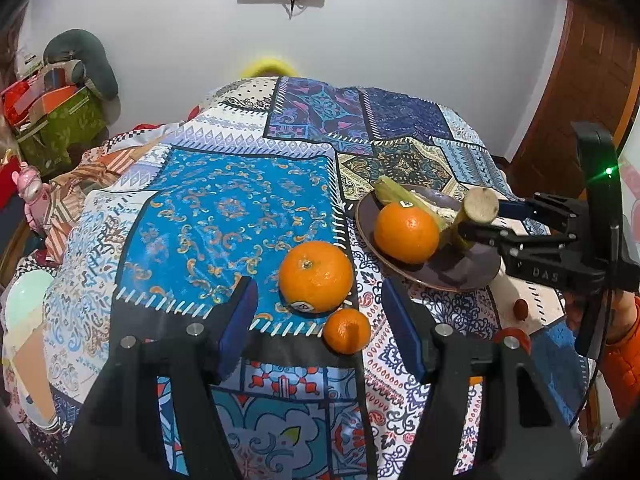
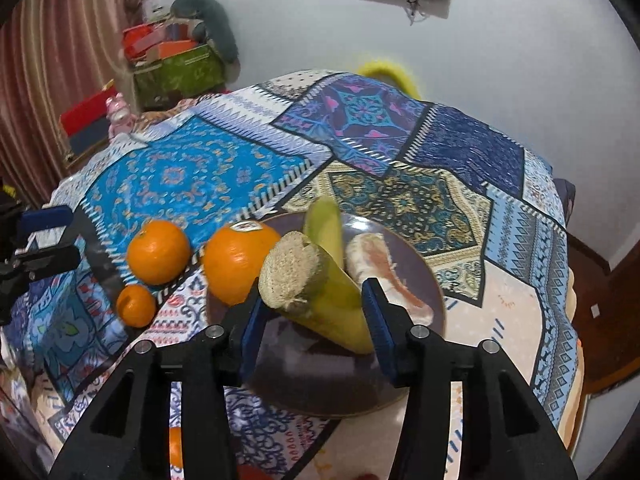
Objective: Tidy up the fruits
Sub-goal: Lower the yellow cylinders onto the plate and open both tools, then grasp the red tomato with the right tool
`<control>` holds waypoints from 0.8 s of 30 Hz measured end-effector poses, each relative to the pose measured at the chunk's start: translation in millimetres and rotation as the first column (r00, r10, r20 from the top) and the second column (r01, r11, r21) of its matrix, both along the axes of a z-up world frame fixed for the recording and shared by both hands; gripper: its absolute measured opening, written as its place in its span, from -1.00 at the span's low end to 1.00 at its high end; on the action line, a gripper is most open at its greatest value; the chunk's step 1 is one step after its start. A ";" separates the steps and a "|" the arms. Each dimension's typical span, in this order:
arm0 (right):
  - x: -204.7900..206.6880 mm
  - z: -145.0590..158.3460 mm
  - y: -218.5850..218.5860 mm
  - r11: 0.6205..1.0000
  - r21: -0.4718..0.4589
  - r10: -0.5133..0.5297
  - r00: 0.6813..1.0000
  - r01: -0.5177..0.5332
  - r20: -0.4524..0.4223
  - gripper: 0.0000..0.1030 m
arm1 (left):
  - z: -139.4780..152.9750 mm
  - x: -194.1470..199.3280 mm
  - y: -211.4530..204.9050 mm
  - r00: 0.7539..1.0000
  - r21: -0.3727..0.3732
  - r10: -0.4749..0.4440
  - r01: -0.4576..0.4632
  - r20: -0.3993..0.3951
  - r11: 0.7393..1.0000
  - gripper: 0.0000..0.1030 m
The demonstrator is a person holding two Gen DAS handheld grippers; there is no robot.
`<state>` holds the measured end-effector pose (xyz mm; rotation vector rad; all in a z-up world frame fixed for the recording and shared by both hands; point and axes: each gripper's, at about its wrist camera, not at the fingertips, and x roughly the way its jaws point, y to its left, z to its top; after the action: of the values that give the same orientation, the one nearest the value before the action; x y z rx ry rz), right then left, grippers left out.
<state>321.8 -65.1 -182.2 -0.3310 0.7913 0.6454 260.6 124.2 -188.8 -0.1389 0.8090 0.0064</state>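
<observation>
My left gripper (image 1: 318,286) hangs open over the patchwork tablecloth with nothing in its jaws. Just ahead of it sit a large orange (image 1: 316,276) and a small tangerine (image 1: 347,331). To the right stands a dark plate (image 1: 460,276) with a second orange (image 1: 406,233) on it. The right gripper (image 2: 314,296) is open over the plate (image 2: 320,380). A yellow-green cane stalk (image 2: 304,280) with a rough cut end leans between its pads, lower end on the plate. A greenish piece (image 2: 326,224) and a pale peeled piece (image 2: 380,268) lie behind it.
A small brown fruit (image 1: 521,309) lies on the cloth near the plate. The cloth drops off at the table's rounded far edge. A box of clutter (image 1: 56,120) and a pink toy (image 1: 34,196) stand off to the left. A person's orange sleeve (image 1: 624,352) shows at right.
</observation>
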 end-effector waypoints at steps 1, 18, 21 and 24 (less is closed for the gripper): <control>-1.8 -0.5 1.0 1.000 -0.004 0.005 1.000 -0.005 -0.003 -0.06 | 0.6 -1.3 0.3 1.000 0.000 -0.001 0.001 0.001 1.000 0.24; -63.2 16.7 -26.8 0.998 0.051 -0.044 0.998 0.047 -0.053 0.13 | 27.0 -43.7 -14.8 0.999 0.016 -0.030 0.029 0.039 0.999 0.24; -76.8 16.7 -40.0 0.995 0.054 -0.084 0.995 0.087 -0.055 0.22 | 27.7 -54.1 -19.7 0.998 0.014 -0.042 0.041 0.039 0.999 0.26; -87.3 11.2 -49.6 0.992 0.054 -0.108 0.992 0.112 -0.072 0.22 | 24.5 -60.9 -24.5 0.998 0.020 -0.051 0.051 0.030 0.999 0.28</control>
<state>234.5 -114.7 -170.9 -0.2119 0.8488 0.5771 199.7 99.7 -164.3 -0.1001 0.7817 -0.0361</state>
